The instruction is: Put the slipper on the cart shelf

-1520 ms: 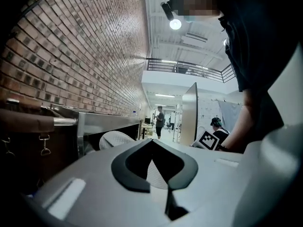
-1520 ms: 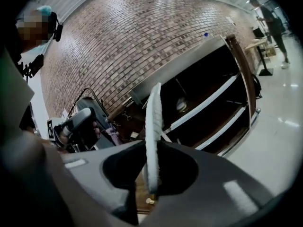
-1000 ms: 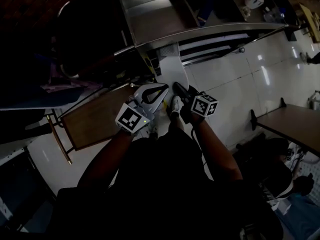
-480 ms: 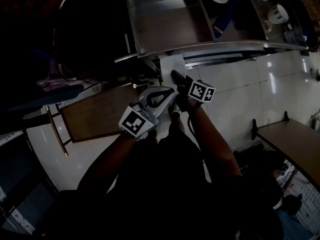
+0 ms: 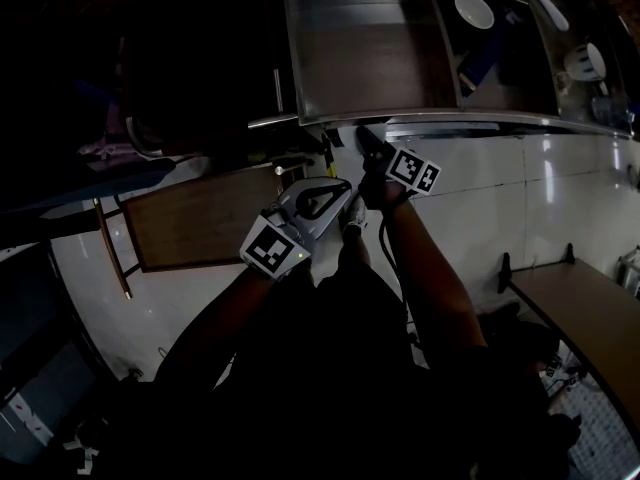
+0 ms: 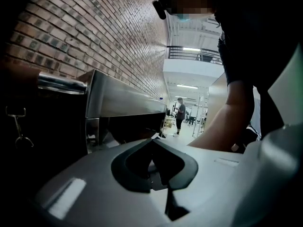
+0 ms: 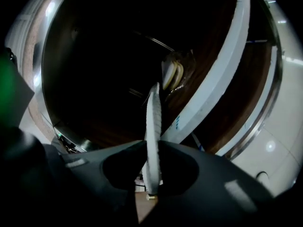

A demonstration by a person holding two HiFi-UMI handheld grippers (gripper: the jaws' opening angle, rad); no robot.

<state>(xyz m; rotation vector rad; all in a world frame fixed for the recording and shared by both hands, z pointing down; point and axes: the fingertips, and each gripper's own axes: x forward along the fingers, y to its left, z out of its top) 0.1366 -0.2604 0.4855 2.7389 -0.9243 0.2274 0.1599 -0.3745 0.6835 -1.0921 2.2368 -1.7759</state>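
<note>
Plainly, the right gripper (image 7: 152, 144) has its jaws almost together, pinching a thin white slipper (image 7: 153, 110) that shows edge-on between them. The pinched strip is finely ribbed. A longer, flat, smooth white part with a small blue print runs from it up and to the right. Behind the slipper lies the shelf (image 7: 248, 89) of the cart, a dark brown, smooth surface bounded by a curved rim (image 7: 273, 79) of polished steel. The slipper is therefore held over the shelf, inside that rim; whether it touches the shelf cannot be told. In the head view the right gripper (image 5: 363, 138) pushes its dark jaws in just under the bright steel edge of the cart (image 5: 450, 121), and the slipper is out of sight there. The left gripper (image 6: 152, 143) has its jaws closed with nothing between them. Its body is light grey matte plastic with a dark-rimmed triangular opening. In the head view the left gripper (image 5: 343, 185) sits just beside the right one and a little lower, its tips pointing toward the cart. A round white bowl (image 5: 473, 10) sits in a farther compartment of the cart. The floor (image 5: 520, 198) is glossy white tile, and a rough brick wall (image 6: 94, 37) rises beside the cart.
</note>
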